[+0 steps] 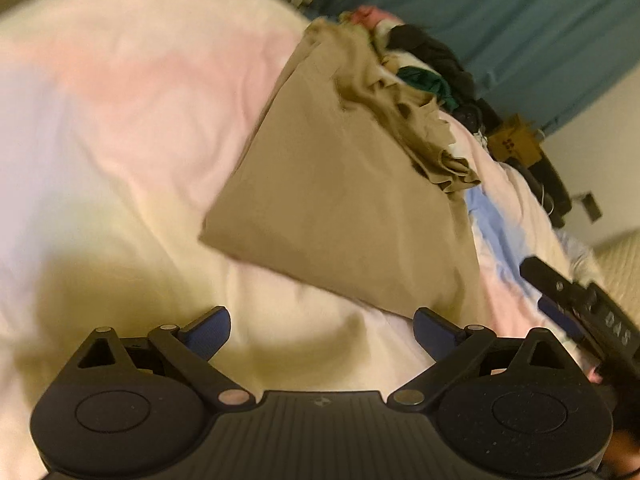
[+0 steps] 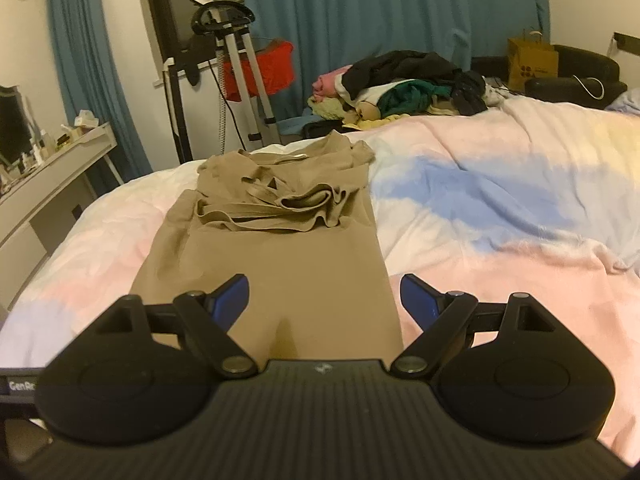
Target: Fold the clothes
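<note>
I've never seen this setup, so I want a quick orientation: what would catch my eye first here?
The tan garment lies spread on the pastel blanket, its far half bunched into wrinkled folds. Just before it, the right gripper hovers open over its near edge; the left gripper is open too, over the blanket beside it. Behind, a pile of unfolded clothes sits at the bed's far edge before teal curtains.

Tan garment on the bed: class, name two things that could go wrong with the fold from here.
1. The tan garment has its far end bunched in loose folds, so folding over it may trap wrinkles.
2. Both tools, left and right, are open and hold nothing; a grasp could also pinch the soft blanket.
</note>
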Tool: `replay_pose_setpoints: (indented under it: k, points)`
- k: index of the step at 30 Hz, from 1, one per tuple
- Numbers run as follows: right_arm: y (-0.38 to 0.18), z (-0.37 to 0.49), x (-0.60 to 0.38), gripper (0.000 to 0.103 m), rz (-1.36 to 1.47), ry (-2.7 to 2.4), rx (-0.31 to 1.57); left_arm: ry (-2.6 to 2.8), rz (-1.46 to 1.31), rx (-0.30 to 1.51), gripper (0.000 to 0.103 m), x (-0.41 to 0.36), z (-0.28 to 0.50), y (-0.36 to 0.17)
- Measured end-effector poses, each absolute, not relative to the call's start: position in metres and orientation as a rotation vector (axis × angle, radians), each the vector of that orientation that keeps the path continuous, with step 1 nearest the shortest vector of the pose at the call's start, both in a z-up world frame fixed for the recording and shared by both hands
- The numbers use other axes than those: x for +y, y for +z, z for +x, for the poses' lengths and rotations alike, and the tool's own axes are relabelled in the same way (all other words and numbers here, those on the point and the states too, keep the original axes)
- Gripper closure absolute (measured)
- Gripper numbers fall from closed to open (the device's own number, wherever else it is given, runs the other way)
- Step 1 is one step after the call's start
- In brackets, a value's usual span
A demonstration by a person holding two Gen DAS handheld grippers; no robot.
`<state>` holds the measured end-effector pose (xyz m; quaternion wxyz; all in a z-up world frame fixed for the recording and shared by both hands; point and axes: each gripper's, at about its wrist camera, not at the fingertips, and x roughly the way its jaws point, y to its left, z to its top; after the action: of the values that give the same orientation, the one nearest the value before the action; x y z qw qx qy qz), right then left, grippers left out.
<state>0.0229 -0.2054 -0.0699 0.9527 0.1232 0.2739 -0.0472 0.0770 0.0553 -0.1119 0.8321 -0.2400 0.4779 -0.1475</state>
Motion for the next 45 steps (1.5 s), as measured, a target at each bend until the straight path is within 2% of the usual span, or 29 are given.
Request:
replay_pose_setpoints:
  k: [6,8,10,14,18,20,23,25,27,29,31,35,37,45]
  points:
    - [-0.071,0.015,-0.232,0.019,0.423,-0.103,0.557,-0.286,-0.720,1.001,0.005,0.074,0.090,-0.127]
    - [-0.071,0.013,-0.241,0.019,0.482,-0.105,0.556,-0.271,-0.784,0.981,0.008,0.079,0.091,-0.129]
    - [-0.072,0.010,-0.250,0.019,0.541,-0.107,0.555,-0.258,-0.826,0.967,0.016,0.082,0.093,-0.131]
    - [-0.072,0.005,-0.269,0.017,0.659,-0.111,0.552,-0.234,-0.880,0.948,0.021,0.085,0.095,-0.137]
    - [-0.084,0.007,-0.281,0.017,0.840,-0.048,0.602,-0.209,-0.931,0.925,0.041,0.088,0.097,-0.143]
    - [-0.100,0.013,-0.276,0.017,0.988,0.060,0.651,-0.192,-0.940,0.900,0.047,0.090,0.099,-0.146]
    - [-0.133,0.026,-0.261,0.017,1.203,0.202,0.750,-0.162,-0.952,0.880,0.061,0.090,0.102,-0.149]
    - [-0.156,0.035,-0.247,0.017,1.305,0.251,0.816,-0.143,-0.968,0.863,0.074,0.092,0.102,-0.151]
    - [-0.169,0.042,-0.241,0.019,1.303,0.190,0.839,-0.127,-0.983,0.845,0.081,0.095,0.102,-0.153]
    - [-0.177,0.047,-0.246,0.037,1.295,0.084,0.821,-0.123,-0.978,0.818,0.087,0.095,0.099,-0.151]
    - [-0.185,0.048,-0.256,0.046,1.343,0.021,0.779,-0.125,-0.969,0.792,0.092,0.101,0.096,-0.147]
    - [-0.188,0.051,-0.269,0.075,1.338,-0.069,0.722,-0.148,-0.940,0.740,0.093,0.097,0.094,-0.136]
    - [-0.185,0.054,-0.271,0.086,1.324,-0.068,0.701,-0.161,-0.933,0.727,0.094,0.096,0.092,-0.131]
    - [-0.139,0.039,-0.276,0.091,1.186,-0.008,0.549,-0.212,-0.852,0.619,0.096,0.093,0.063,-0.094]
